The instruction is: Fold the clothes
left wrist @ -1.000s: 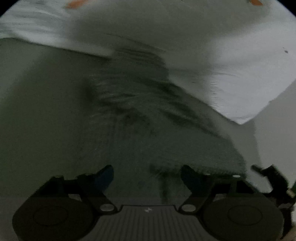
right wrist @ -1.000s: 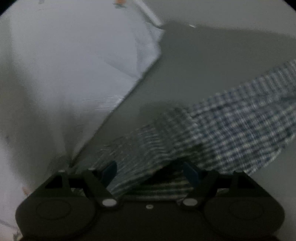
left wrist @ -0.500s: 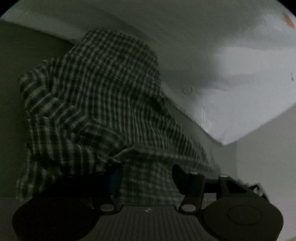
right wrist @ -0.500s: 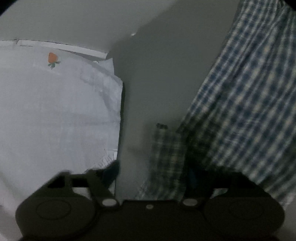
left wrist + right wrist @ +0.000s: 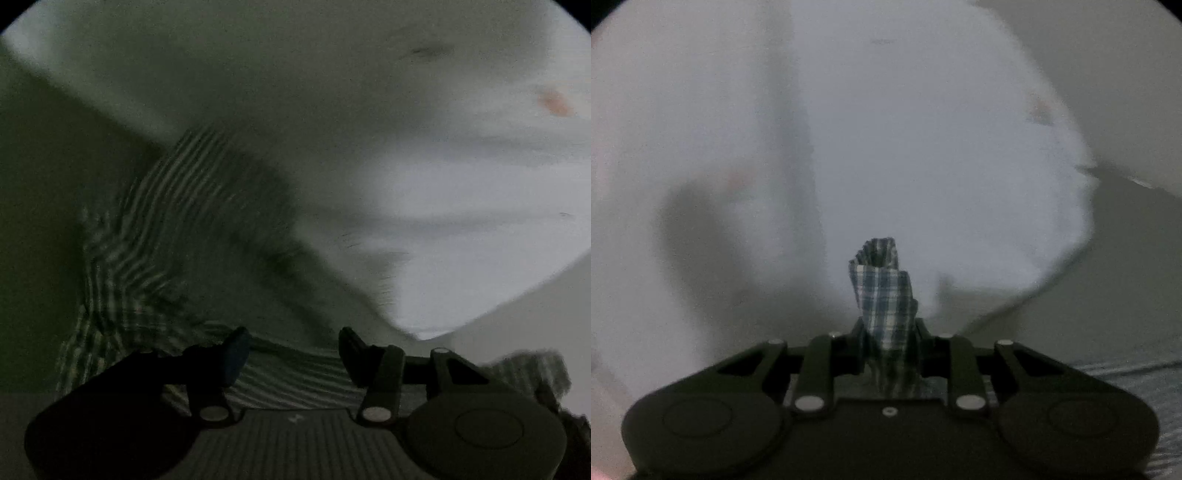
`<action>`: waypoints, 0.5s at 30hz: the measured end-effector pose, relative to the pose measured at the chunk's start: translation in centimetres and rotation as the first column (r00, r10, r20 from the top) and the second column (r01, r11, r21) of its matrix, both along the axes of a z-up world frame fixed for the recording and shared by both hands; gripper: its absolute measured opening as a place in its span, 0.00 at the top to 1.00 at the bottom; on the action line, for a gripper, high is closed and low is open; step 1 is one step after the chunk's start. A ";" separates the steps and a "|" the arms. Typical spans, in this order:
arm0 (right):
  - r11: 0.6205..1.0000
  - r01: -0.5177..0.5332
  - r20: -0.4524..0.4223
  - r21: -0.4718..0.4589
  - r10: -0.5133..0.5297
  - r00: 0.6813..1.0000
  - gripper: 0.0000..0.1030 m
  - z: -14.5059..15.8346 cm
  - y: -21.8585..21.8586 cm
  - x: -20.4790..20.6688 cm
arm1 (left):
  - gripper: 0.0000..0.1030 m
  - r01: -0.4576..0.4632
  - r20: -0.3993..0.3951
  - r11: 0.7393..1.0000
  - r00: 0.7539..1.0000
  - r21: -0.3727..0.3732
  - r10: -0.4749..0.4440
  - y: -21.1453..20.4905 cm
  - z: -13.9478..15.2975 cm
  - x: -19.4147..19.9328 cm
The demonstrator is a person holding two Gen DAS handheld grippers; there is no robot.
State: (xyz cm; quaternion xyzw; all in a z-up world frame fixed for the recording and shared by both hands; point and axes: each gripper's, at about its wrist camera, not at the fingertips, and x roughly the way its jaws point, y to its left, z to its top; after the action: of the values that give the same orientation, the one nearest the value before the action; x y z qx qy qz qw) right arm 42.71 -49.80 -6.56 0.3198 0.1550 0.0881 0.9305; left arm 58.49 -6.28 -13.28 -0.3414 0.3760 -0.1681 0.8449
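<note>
White sheet (image 5: 461, 206) w/ small orange prints fills most of both views, spread over a dim grey surface (image 5: 40, 229); a pale wall (image 5: 1108, 74) shows only top right in the right wrist cam. Lighting low, both frames smeared.

Left wrist cam only: bulk of the checked garment (image 5: 166, 236), dark/light plaid, rumpled on the grey surface at the sheet's edge, running down to the tool. Left gripper (image 5: 293, 354) jaws roughly half apart, just been closing a bit; cloth lies between and under them, pads not clearly pressing it.

Right wrist cam only: a narrow bunched tuft of the same plaid sticks up between the right gripper (image 5: 888, 343) jaws. These have just closed in and stand narrow, pinching that fold. Blurred stripes bottom right, prob. more of it.
</note>
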 end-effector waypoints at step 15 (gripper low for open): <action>0.446 -0.639 -0.201 -0.626 0.699 0.686 0.76 -3.4 20.6 -18.0 | 0.37 -0.119 -0.193 0.989 0.976 -0.093 0.100 7.1 -0.5 -28.3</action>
State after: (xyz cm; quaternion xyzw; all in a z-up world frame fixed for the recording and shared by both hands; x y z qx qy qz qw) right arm 24.70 -29.21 -9.94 -0.1177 0.2481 0.4013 0.8738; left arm 30.21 0.85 -13.76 -0.4195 0.4255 -0.1076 0.7946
